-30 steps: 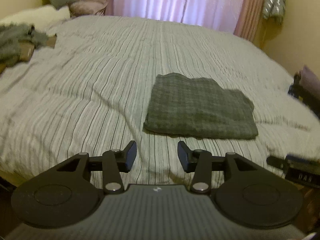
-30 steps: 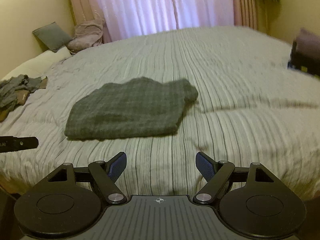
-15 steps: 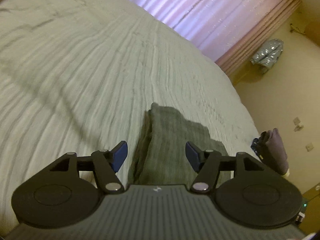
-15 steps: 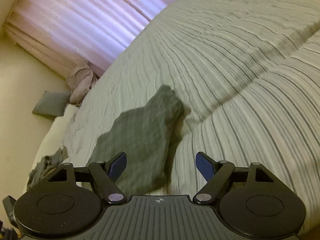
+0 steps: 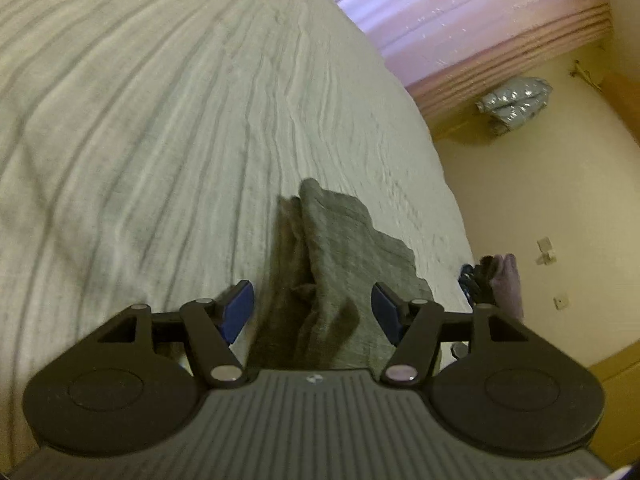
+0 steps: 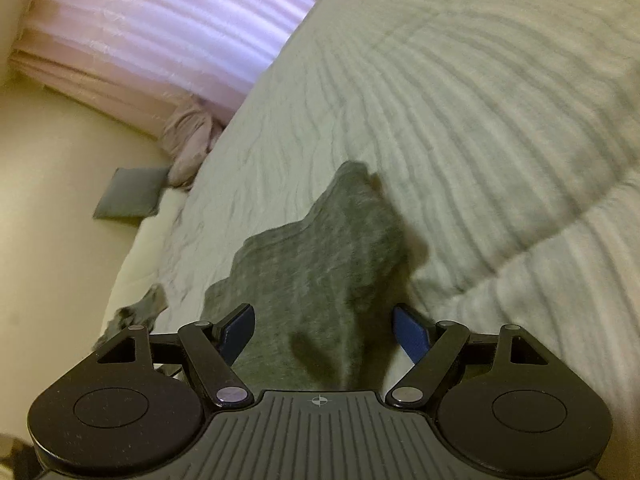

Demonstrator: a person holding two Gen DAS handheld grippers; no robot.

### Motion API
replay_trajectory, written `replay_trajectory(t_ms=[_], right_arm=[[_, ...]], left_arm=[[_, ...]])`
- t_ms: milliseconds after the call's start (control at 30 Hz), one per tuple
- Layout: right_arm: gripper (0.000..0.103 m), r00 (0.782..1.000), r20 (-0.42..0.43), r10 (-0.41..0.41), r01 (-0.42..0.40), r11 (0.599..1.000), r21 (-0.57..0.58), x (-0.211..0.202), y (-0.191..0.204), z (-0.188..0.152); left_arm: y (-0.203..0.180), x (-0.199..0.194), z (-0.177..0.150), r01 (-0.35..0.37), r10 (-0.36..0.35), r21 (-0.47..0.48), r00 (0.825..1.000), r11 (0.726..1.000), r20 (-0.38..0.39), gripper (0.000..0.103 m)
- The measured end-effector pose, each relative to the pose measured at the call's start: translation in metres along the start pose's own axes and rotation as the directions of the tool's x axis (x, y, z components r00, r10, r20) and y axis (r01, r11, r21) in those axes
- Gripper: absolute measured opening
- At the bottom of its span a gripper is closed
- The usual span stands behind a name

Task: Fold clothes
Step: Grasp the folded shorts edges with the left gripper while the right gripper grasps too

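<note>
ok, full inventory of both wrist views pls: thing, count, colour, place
folded cloth: 1, grey-green, on the bed, in front of both grippers
bed cover: 1, pale with thin stripes, fills most of both views
curtain: 1, pink, behind the bed
cushion: 1, grey, at the bed's far corner
pink bundle: 1, beside the cushion
crumpled garment: 1, grey, at the bed's edge
silver item: 1, against the wall
dark clothes pile: 1, off the bed
left gripper: fingers open, blue pads
right gripper: fingers open, blue pads

Ahead of the left hand-held gripper (image 5: 312, 312), only the folded grey garment (image 5: 340, 248) lies on the bed (image 5: 140, 120); bare cover spreads leftward. Beyond the right hand-held gripper (image 6: 324, 332), a raised fold (image 6: 520, 248) of cover crosses to its right.
</note>
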State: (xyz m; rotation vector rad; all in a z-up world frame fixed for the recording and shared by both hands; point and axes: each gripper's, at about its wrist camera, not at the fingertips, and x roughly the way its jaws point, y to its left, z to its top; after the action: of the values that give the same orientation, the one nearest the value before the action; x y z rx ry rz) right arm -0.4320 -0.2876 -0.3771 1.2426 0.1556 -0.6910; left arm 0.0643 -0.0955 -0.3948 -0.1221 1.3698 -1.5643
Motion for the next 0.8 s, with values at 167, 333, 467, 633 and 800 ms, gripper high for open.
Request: replay_trajectory(t_ms=[167, 333, 467, 633, 800], right_arm=[[0.079, 0.991, -0.081, 0.105, -0.104, 0.994, 0.009, 0.014, -0.002, 0.003], [0.058, 0.979, -0.122, 0.164, -0.164, 0.986, 0.009, 0.031, -0.003, 0.006], [0.058, 0.971, -0.151, 0.185, -0.185, 0.983, 0.011, 0.047, -0.003, 0.012], [0.056, 0.956, -0.211, 0.205, -0.214, 0.977, -0.020, 0.060, -0.001, 0.023], [0.017, 0.944, -0.285, 0.168, -0.175, 0.985, 0.001, 0.073, -0.006, 0.029]], left_arm=[[0.000, 0.008, 0.001, 0.046, -0.046, 0.002, 0.998, 0.999, -0.049, 0.059], [0.002, 0.023, 0.003, 0.051, -0.051, -0.007, 0.995, 0.999, -0.085, 0.051], [0.007, 0.031, 0.009, 0.076, -0.079, -0.040, 0.992, 0.996, -0.097, 0.039], [0.019, 0.040, 0.015, 0.110, -0.121, -0.095, 0.985, 0.989, -0.122, 0.021], [0.022, 0.048, 0.022, 0.102, -0.124, -0.137, 0.978, 0.985, -0.167, 0.013]])
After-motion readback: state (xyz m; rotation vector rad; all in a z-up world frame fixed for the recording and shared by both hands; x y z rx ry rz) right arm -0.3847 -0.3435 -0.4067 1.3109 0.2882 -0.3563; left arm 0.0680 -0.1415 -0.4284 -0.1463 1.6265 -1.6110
